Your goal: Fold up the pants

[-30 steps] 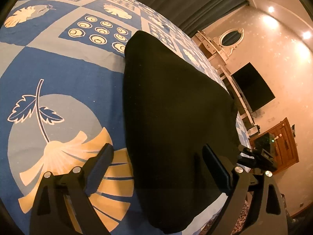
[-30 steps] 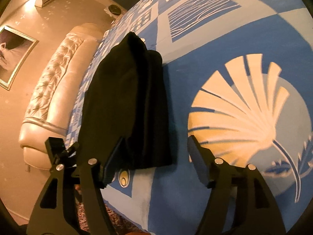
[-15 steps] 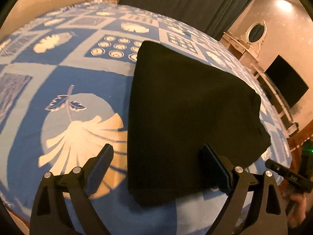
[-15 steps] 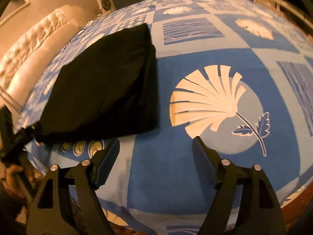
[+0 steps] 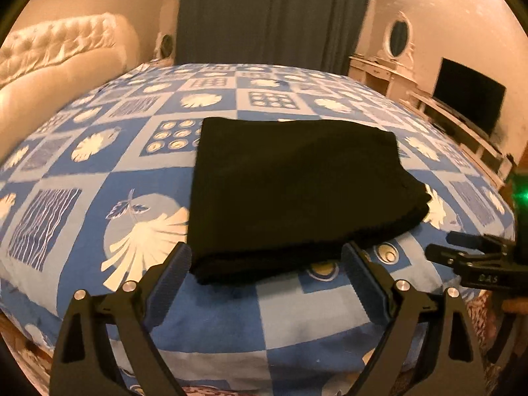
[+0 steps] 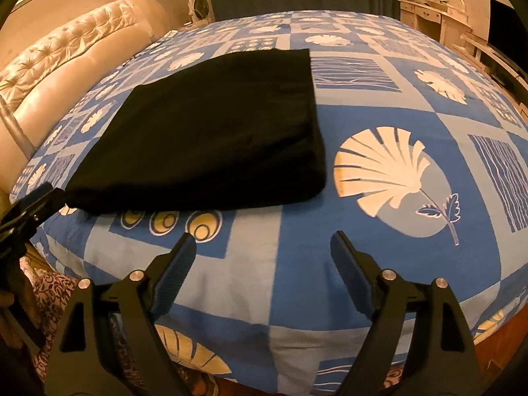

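Observation:
The black pants (image 5: 297,191) lie folded into a flat rectangle on the blue patterned bedspread (image 5: 99,171). They also show in the right wrist view (image 6: 211,132), left of a shell print. My left gripper (image 5: 267,264) is open and empty, just off the near edge of the pants. My right gripper (image 6: 264,247) is open and empty, over the bedspread below and right of the pants. The right gripper's side shows at the right in the left wrist view (image 5: 478,264). The left gripper's tip shows at the left in the right wrist view (image 6: 29,208).
A cream tufted headboard (image 5: 56,62) stands at the left. Dark curtains (image 5: 274,13) hang behind the bed. A dresser with an oval mirror (image 5: 397,38) and a TV (image 5: 468,95) stand at the right. The bed edge (image 6: 264,373) is close below the grippers.
Both grippers have pulled back and up from the pants toward the bed's near edge. The pants stayed put and now lie wholly in view.

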Demonstrator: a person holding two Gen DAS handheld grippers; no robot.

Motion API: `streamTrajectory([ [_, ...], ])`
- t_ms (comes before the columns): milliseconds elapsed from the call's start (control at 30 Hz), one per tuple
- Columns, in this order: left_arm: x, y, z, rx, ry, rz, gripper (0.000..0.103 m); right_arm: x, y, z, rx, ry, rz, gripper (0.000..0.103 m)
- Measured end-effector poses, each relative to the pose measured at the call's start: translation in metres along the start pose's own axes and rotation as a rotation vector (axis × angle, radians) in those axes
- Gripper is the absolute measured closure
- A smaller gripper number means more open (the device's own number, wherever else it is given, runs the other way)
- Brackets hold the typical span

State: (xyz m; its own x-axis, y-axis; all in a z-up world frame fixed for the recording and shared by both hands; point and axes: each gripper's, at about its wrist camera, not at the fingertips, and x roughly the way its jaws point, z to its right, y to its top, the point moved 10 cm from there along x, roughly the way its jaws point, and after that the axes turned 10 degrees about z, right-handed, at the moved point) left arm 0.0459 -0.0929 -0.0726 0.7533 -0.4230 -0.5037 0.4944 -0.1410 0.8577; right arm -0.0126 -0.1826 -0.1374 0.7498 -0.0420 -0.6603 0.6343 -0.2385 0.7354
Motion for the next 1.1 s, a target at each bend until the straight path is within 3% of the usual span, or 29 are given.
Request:
streamTrajectory([
  [100, -0.001, -0.001, 0.007, -0.015, -0.028, -0.001, 0.012, -0.001, -0.002, -0.006, -0.007, -0.001, 0.001, 0.019],
  [300, 0.0, -0.004, 0.001, -0.068, 0.001, -0.009, 0.012, -0.003, 0.0, -0.012, -0.016, -0.005, 0.019, 0.019],
  [400, 0.0, -0.005, -0.002, -0.057, 0.042, -0.009, 0.012, -0.004, 0.002, -0.014, -0.016, -0.007, 0.032, 0.019],
  [867, 0.008, -0.011, -0.013, -0.048, 0.097, -0.05, 0.012, -0.017, 0.022, -0.023, -0.025, -0.002, 0.096, 0.018],
  [1100, 0.001, 0.0, -0.014, 0.022, 0.133, 0.003, 0.012, -0.017, 0.022, -0.025, -0.022, 0.001, 0.093, 0.018],
])
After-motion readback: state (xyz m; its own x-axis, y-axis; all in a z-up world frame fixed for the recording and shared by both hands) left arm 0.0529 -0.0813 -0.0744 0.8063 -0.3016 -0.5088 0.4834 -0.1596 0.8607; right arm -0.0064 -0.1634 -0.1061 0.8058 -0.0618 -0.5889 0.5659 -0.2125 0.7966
